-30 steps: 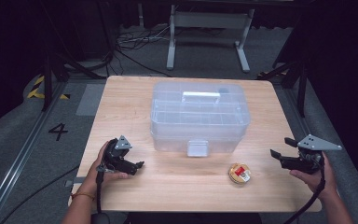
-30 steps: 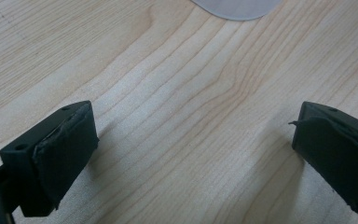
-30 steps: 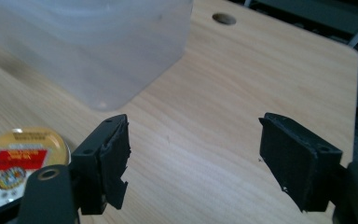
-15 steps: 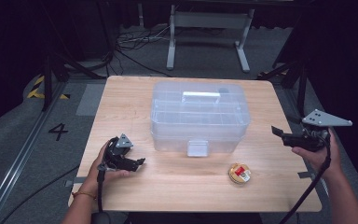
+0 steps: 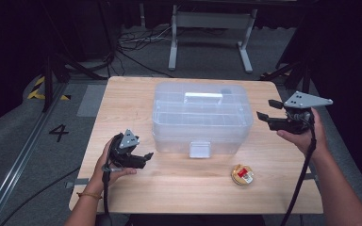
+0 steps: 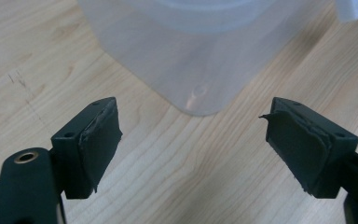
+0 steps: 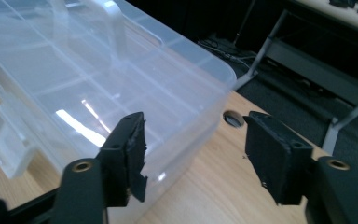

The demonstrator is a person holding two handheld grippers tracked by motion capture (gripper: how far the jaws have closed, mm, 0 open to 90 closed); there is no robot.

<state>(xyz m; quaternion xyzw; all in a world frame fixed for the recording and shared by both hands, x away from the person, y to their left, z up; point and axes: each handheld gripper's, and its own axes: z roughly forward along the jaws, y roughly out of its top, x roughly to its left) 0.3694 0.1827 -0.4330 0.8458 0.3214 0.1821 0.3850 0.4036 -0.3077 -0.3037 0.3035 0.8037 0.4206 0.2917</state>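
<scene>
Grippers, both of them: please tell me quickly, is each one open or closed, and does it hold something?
Left gripper: open, holds nothing, near the clear plastic box.
Right gripper: open, holds nothing, beside the box.

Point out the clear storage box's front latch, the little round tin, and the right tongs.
Front latch (image 5: 200, 149), high view, its flap.
Round tin (image 5: 242, 174), high view, its lid.
Right tongs (image 5: 267, 109), high view, midway between tips.
</scene>
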